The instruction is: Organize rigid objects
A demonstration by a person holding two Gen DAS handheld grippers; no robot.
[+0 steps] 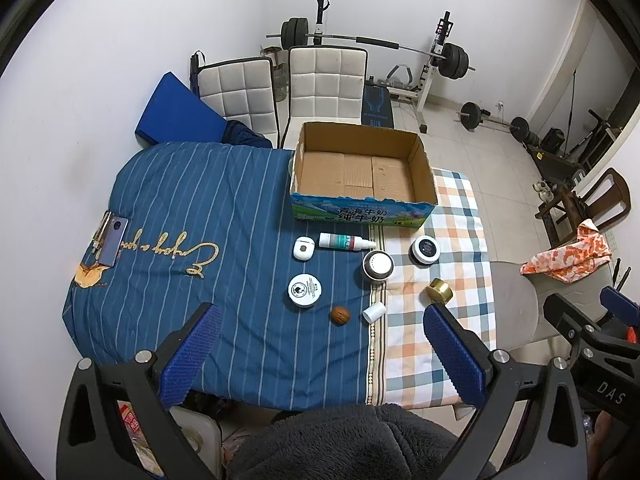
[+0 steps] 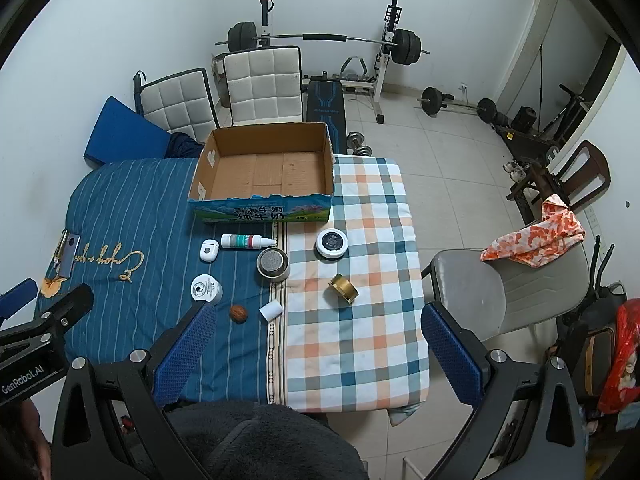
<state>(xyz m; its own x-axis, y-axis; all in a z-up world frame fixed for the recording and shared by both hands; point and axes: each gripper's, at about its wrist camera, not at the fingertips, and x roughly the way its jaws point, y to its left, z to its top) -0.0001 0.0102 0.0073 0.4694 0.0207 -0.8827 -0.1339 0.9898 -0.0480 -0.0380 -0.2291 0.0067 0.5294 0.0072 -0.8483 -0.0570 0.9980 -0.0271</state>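
An open, empty cardboard box (image 1: 362,172) (image 2: 264,168) stands at the table's far side. In front of it lie a white spray bottle (image 1: 346,242) (image 2: 248,242), a white earbud case (image 1: 302,248) (image 2: 208,249), a dark round device (image 1: 377,266) (image 2: 273,263), a black-topped white jar (image 1: 425,251) (image 2: 331,243), a white round tin (image 1: 305,290) (image 2: 206,289), a walnut (image 1: 340,315) (image 2: 239,313), a small white cap (image 1: 374,312) (image 2: 271,309) and a gold ring-shaped lid (image 1: 439,291) (image 2: 343,288). My left gripper (image 1: 320,354) and right gripper (image 2: 316,354) are open, empty, above the near table edge.
A phone on a clipboard (image 1: 111,240) (image 2: 66,256) lies at the table's left edge. Two white chairs (image 1: 280,92) stand behind the table, and a grey chair (image 2: 500,292) with an orange cloth to its right. Gym weights (image 2: 320,40) line the back wall.
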